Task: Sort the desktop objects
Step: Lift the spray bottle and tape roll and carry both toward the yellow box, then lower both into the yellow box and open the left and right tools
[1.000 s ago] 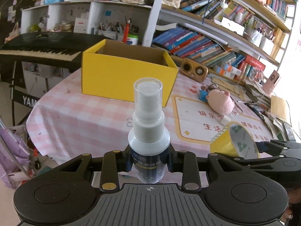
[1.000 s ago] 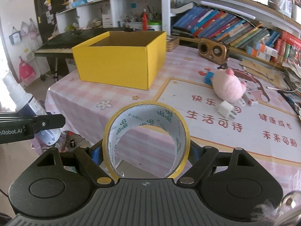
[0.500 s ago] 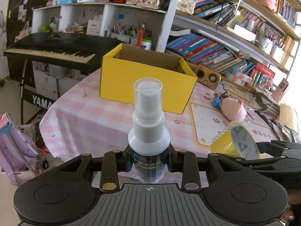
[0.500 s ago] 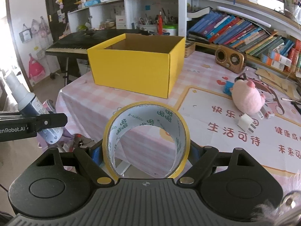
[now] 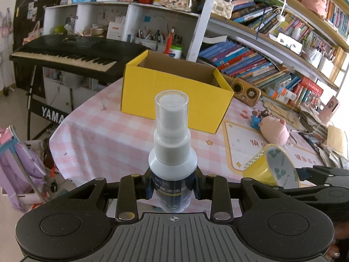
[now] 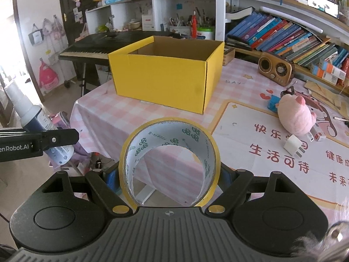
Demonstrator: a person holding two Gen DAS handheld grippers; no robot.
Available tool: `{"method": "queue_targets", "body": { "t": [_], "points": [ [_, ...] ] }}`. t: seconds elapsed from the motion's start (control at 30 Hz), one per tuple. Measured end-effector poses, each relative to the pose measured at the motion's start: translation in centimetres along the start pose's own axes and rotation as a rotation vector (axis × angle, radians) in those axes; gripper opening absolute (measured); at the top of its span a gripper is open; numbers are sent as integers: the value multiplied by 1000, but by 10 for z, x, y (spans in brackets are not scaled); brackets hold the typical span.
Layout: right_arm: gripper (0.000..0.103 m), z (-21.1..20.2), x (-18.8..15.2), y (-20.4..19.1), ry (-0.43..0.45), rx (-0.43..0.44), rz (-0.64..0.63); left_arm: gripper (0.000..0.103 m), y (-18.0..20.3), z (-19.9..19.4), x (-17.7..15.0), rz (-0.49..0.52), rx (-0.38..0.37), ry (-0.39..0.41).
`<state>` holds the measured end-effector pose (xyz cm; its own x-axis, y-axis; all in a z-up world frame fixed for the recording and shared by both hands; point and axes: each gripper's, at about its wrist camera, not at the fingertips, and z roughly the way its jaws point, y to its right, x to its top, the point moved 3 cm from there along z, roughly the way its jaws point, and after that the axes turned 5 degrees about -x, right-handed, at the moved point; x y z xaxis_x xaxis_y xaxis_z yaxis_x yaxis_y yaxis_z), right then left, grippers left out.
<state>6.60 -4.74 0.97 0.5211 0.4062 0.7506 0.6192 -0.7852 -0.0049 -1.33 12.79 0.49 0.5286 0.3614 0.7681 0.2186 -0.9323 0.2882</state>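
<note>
My left gripper [image 5: 173, 188] is shut on a small white spray bottle [image 5: 172, 152] with a clear cap, held upright in front of the table edge. My right gripper [image 6: 169, 176] is shut on a roll of yellow tape [image 6: 169, 163], gripped by its outer sides with the hole facing me. An open yellow cardboard box [image 5: 174, 96] [image 6: 165, 76] stands on the pink checked tablecloth [image 5: 104, 139] beyond both grippers. The tape roll [image 5: 272, 166] also shows at the right of the left wrist view, and the bottle [image 6: 41, 128] at the left of the right wrist view.
A pink plush pig [image 6: 296, 113], a white plug [image 6: 293, 146], a small blue toy [image 6: 272, 104] and a wooden radio [image 6: 276, 68] lie on the table's right half. Bookshelves [image 6: 283, 32] stand behind. A black keyboard [image 5: 72, 54] stands left of the table; bags [image 5: 17, 170] sit on the floor.
Both views have drawn back and swung so that the box and table sit further right and look smaller. Both grips are unchanged.
</note>
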Motion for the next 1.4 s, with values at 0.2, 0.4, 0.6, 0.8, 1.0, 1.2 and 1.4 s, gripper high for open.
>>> {"method": "queue_targets", "body": {
  "t": [0.2,0.4,0.6,0.8,1.0,1.2,1.4],
  "points": [
    [82,4,1,4,-13,3,-4,31,4,4,0,1,-2,-5],
    [82,13,6,7,-18,19,-25,31,6,15,6,-5,10,-6],
    [82,24,18,11,-13,35,-44,31,5,29,17,-9,25,-1],
    [82,39,35,16,1,53,-75,32,2,42,30,-28,41,17],
    [82,50,65,23,49,73,-83,32,0,56,53,-44,57,54],
    [82,61,115,35,131,108,-76,31,0,67,94,-38,77,142],
    [82,77,164,46,212,130,-88,31,0,86,132,-26,101,185]
  ]
}}
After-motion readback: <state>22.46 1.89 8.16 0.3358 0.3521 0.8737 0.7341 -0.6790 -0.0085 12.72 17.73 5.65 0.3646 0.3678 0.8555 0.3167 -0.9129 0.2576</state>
